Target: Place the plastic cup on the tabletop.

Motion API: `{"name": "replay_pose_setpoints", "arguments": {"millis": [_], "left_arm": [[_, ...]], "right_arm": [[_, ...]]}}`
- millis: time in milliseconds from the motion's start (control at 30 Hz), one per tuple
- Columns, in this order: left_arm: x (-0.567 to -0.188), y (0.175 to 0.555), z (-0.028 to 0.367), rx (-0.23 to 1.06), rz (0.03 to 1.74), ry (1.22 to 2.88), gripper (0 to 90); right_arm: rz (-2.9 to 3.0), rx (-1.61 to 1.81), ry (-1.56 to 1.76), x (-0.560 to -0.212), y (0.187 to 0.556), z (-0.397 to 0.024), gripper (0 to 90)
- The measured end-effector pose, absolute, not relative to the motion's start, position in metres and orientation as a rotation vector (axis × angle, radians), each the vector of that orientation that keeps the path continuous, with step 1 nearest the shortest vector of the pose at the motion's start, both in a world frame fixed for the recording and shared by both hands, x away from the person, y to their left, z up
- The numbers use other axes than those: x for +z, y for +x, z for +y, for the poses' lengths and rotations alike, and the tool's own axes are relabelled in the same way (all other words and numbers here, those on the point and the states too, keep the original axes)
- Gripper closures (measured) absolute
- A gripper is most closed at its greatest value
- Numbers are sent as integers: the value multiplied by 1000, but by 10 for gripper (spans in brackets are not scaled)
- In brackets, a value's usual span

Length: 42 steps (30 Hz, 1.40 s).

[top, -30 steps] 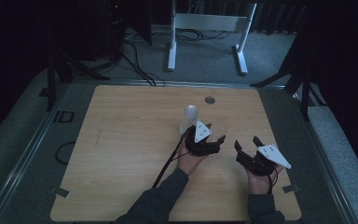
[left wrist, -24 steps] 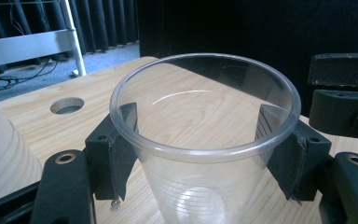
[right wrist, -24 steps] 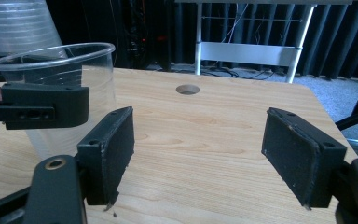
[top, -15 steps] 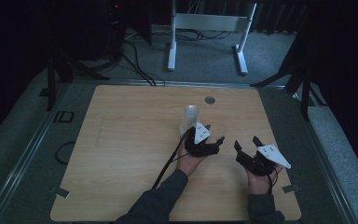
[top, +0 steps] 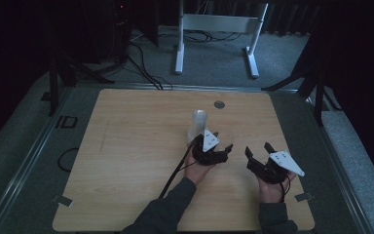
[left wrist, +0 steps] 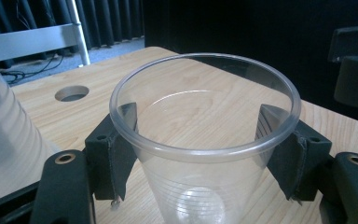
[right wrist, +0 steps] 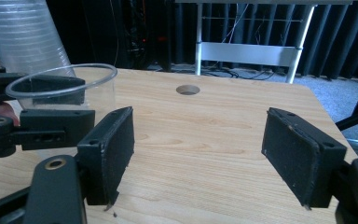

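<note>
A clear plastic cup [left wrist: 200, 140] stands upright on the wooden table between the jaws of my left gripper [left wrist: 200, 135], whose pads press on its two sides just under the rim. From above, the left gripper [top: 223, 141] sits right of the table's middle. Just behind it rises a tall stack of clear cups [top: 198, 124], also close by on the left [left wrist: 2, 130]. My right gripper [right wrist: 198, 154] is open wide with nothing between its pads, a little to the right of the left one [top: 257, 147]. It looks at the held cup [right wrist: 63, 88] and the stack [right wrist: 25, 35].
A round hole [top: 219, 104] is cut in the table [top: 126, 161] near its far edge. A white metal frame [top: 219, 24] and cables stand on the floor beyond. The left half of the table is bare wood.
</note>
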<state>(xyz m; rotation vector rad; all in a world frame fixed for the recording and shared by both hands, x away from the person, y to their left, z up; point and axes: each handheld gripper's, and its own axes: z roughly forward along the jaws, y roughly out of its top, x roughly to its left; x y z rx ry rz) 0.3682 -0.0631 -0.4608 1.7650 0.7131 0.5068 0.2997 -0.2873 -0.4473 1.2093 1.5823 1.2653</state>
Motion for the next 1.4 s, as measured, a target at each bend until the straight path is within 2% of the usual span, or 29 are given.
{"name": "replay_pose_setpoints", "arguments": {"millis": [1400], "left_arm": [[-484,372,-67,511,738,1823,298]], "right_arm": [[1581,1269,1207,-447,299,-288,251]]}}
